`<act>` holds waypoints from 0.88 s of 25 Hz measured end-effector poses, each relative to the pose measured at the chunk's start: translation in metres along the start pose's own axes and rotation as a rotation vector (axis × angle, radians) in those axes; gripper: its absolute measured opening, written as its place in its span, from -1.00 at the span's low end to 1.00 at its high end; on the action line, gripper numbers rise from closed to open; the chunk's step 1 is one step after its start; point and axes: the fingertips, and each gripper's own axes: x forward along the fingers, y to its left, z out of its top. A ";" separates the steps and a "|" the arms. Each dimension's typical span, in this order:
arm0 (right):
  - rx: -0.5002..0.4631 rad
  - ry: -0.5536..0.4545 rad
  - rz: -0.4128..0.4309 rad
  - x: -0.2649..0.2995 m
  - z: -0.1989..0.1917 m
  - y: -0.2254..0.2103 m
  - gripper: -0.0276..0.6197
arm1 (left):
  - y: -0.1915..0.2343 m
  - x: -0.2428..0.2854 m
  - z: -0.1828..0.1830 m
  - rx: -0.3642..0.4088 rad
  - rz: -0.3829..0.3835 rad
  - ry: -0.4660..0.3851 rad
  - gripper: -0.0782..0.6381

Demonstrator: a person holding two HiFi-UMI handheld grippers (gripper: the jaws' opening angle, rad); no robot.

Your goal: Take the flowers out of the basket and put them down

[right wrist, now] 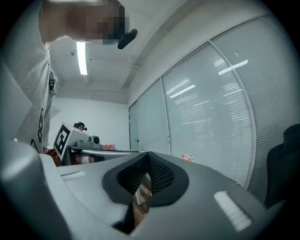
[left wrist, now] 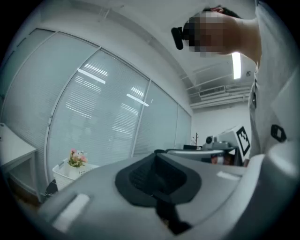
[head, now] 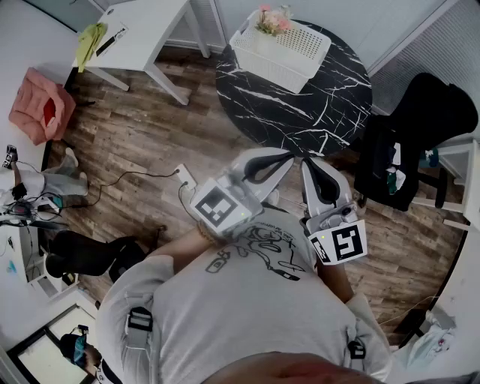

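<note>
White perforated basket [head: 294, 54] holds pink flowers [head: 274, 19] | round black marble table [head: 330, 112] | left gripper [head: 287, 156], right gripper [head: 312, 163] clenched, empty

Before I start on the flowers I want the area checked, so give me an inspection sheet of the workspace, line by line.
Surface: round black marble table, bare apart from the basket.
Job's things: white basket on the table's far side; pink flowers stand in its far-left corner.
Clutter: yellow-green cloth on the white table; pink bundle on the floor.
Grippers: left gripper and right gripper both shut, empty, level near the chest, short of the table.
Cables: a cable runs across the wooden floor to a white power strip.
Surroundings: black chair at the right; blinds over glass walls.
</note>
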 end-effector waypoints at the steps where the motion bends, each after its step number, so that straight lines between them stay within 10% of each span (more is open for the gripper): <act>1: 0.002 0.000 0.002 0.000 0.000 0.000 -0.90 | 0.000 0.000 0.000 0.000 0.001 0.001 -0.78; 22: 0.033 -0.021 0.019 -0.017 0.004 -0.028 -0.90 | -0.007 0.027 -0.006 -0.003 0.030 0.006 -0.78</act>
